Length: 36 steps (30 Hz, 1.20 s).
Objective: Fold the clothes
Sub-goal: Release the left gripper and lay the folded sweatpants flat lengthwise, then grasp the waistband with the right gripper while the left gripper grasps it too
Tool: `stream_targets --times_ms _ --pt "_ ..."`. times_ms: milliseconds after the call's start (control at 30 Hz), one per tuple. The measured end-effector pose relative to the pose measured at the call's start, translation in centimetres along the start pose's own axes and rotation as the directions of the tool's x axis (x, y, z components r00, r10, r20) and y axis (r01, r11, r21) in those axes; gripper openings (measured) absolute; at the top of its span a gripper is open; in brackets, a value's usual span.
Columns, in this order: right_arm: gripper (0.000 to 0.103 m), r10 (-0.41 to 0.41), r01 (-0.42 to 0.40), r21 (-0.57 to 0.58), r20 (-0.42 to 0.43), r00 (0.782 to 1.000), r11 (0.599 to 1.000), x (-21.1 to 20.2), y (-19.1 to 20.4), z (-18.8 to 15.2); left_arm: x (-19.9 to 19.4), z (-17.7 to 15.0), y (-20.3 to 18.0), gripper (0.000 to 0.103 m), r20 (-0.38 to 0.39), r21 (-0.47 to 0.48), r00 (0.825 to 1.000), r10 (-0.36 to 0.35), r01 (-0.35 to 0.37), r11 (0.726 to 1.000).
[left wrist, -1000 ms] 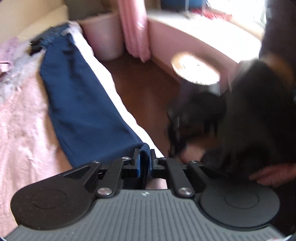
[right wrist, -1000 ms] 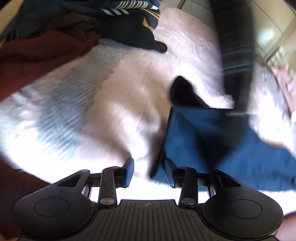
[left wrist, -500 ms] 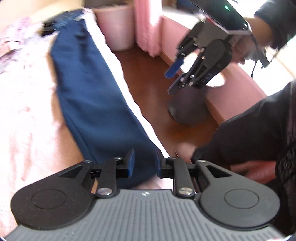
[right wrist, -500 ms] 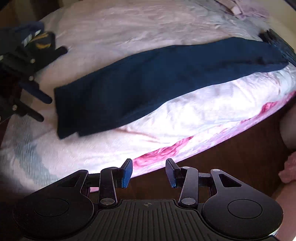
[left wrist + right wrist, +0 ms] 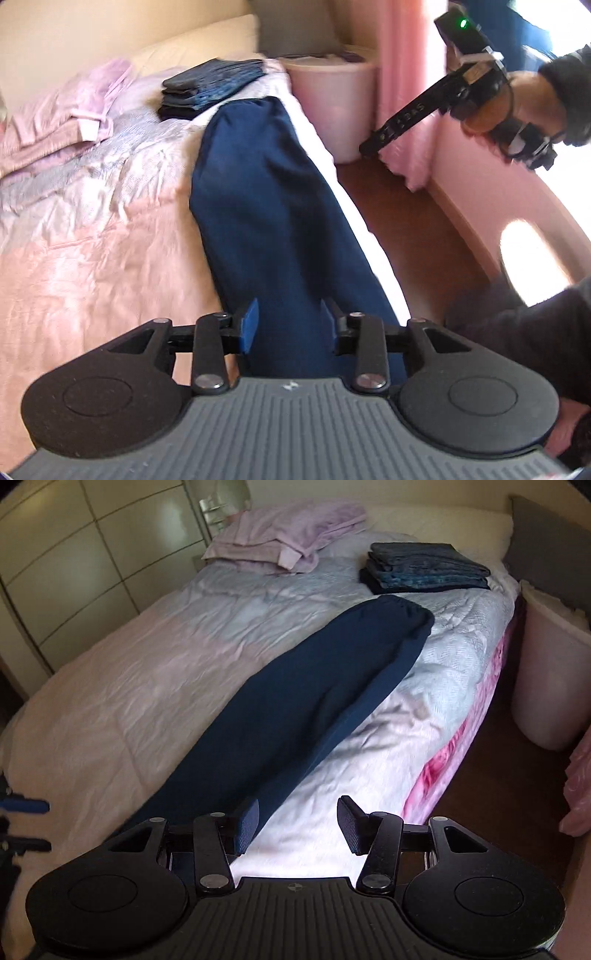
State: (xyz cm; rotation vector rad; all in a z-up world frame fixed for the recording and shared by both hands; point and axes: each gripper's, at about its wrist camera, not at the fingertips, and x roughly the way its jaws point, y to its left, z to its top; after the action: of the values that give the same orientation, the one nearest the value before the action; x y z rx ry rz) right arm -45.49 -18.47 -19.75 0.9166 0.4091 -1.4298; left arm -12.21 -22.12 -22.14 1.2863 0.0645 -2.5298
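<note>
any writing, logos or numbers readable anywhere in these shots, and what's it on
Pale lettering runs along the finger of the right gripper seen in the left wrist view: too blurred and tilted to read.
A small white mark sits on the grey body behind the left gripper: a symbol, not letters.
A similar round mark sits on the right gripper's body in its own view: no letters.
Navy trousers, folded dark stack, bed: no text.

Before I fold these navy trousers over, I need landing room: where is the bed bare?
Bare: the broad pink bedspread between the long navy trousers and the cream wardrobe doors. Crowded: the head end, with the folded dark blue stack and rumpled lilac garment.
</note>
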Motion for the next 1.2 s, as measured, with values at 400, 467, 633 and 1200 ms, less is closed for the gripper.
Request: stream_targets --times_ms 400,467,633,1200 --pt "0.051 0.082 -0.079 0.28 0.002 0.997 0.957 12.0 -17.9 19.2 14.1 19.1 7.4 0.041 0.037 -0.022 0.999 0.019 -0.019 1.0" --pt "0.051 0.096 -0.088 0.316 -0.01 0.995 0.945 13.6 -19.2 20.7 15.5 21.3 8.7 0.042 0.055 0.011 0.998 0.016 -0.017 1.0" --pt "0.051 0.113 -0.096 0.402 -0.019 0.993 0.911 17.5 -21.1 22.2 19.8 24.5 12.1 0.043 0.068 0.053 0.997 -0.033 0.029 0.998" --pt "0.01 0.316 -0.265 0.486 -0.025 0.948 0.833 21.9 -24.1 23.3 33.4 31.3 17.4 0.043 -0.09 -0.055 0.988 -0.125 0.121 0.991"
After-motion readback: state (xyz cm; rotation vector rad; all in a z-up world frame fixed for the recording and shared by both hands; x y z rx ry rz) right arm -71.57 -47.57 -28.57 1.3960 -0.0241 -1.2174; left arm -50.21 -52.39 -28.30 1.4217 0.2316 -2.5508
